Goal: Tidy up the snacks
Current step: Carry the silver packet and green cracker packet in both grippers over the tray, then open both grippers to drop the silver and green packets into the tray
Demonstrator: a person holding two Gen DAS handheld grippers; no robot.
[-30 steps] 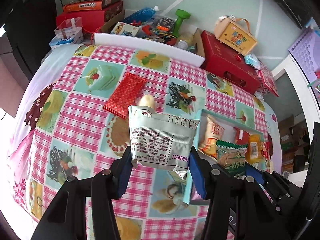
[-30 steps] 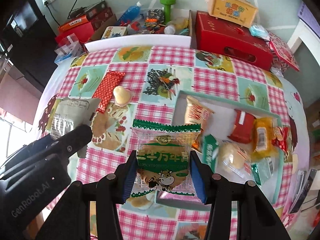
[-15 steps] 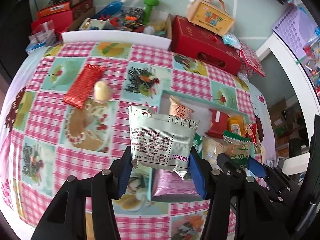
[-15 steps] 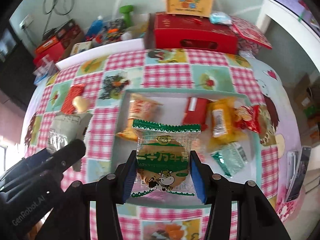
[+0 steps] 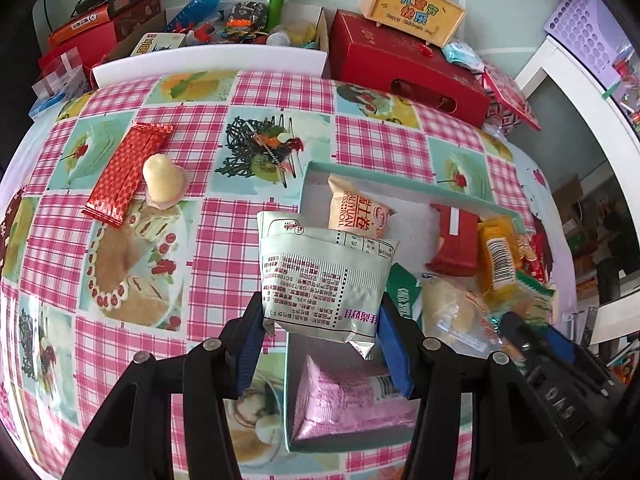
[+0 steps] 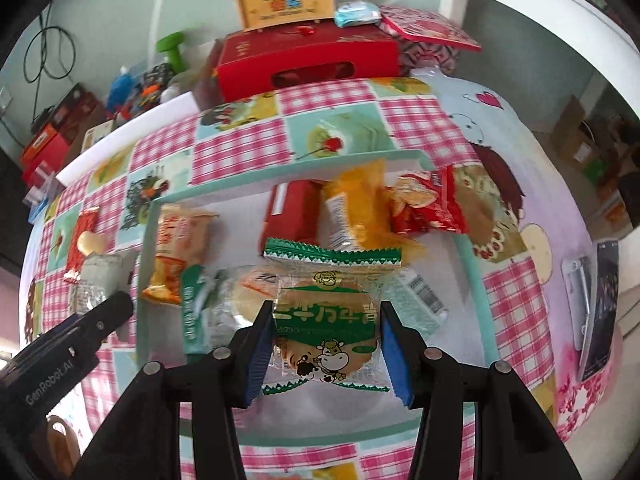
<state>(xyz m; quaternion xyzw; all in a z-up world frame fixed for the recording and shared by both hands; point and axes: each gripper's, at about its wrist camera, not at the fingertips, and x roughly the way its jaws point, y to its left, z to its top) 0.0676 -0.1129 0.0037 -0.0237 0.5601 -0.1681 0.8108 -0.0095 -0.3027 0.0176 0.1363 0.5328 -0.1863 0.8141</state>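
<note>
My left gripper (image 5: 322, 344) is shut on a silver snack packet (image 5: 322, 280) and holds it above the left end of the teal tray (image 5: 316, 168). My right gripper (image 6: 326, 350) is shut on a green-and-white biscuit packet (image 6: 326, 312) above the middle of the same tray (image 6: 146, 240). The tray holds several snacks: an orange roll pack (image 5: 356, 210), a red pack (image 5: 456, 240), a yellow pack (image 5: 498, 256) and a pink pack (image 5: 348, 404). A red wafer bar (image 5: 126, 172) and a pale jelly cup (image 5: 162, 178) lie on the tablecloth left of the tray.
Behind the table stand a red gift box (image 5: 404, 60), a yellow carry box (image 5: 412, 8) and a white bin (image 5: 208, 56) of clutter. A phone (image 6: 600, 312) lies near the table's right edge. The checked tablecloth (image 5: 120, 280) covers the whole table.
Both grippers have moved right and lower, from over the bare cloth to over the tray, each still gripping its packet. The right wrist has rolled, so the table looks tilted.
</note>
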